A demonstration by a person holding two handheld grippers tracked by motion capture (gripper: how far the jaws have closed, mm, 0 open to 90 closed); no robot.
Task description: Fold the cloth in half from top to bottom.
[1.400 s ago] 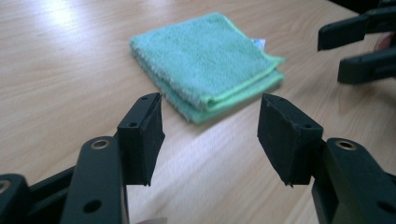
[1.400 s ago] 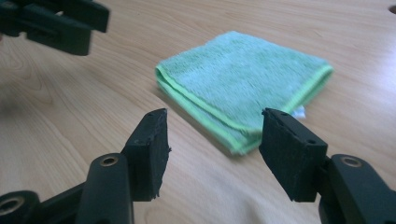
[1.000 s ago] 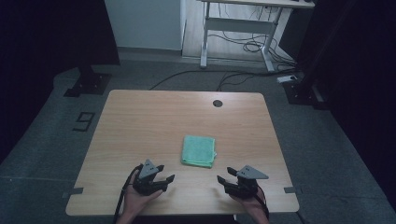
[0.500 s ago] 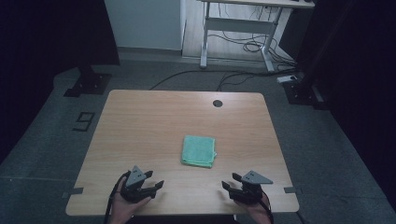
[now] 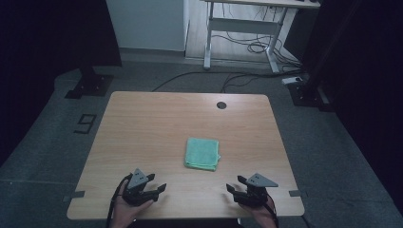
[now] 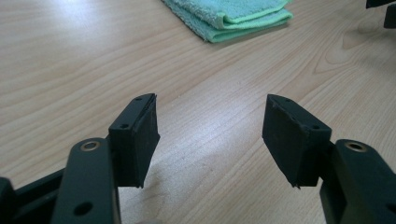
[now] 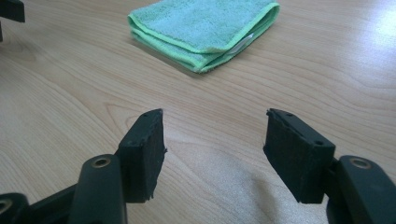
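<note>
A folded green towel (image 5: 202,153) lies flat near the middle of the wooden table (image 5: 157,123). My left gripper (image 5: 157,183) rests low by the front edge, left of the towel, open with only bare wood between its jaws (image 6: 211,100); the towel (image 6: 229,14) lies ahead of it. My right gripper (image 5: 234,184) sits by the front edge to the towel's right. Its jaws have just been opening and stand open (image 7: 215,114) with nothing between them, the towel (image 7: 205,28) ahead. Both grippers are apart from the towel.
A dark round hole (image 5: 221,105) sits near the table's far edge. Beyond the table stand a white desk frame (image 5: 242,28) and loose cables (image 5: 237,78) on the floor. A "9" mark (image 5: 84,123) is on the floor at the left.
My left gripper has slid back toward the table's front edge and a little left. The right gripper has stayed put, its jaws a little wider. The towel has not moved.
</note>
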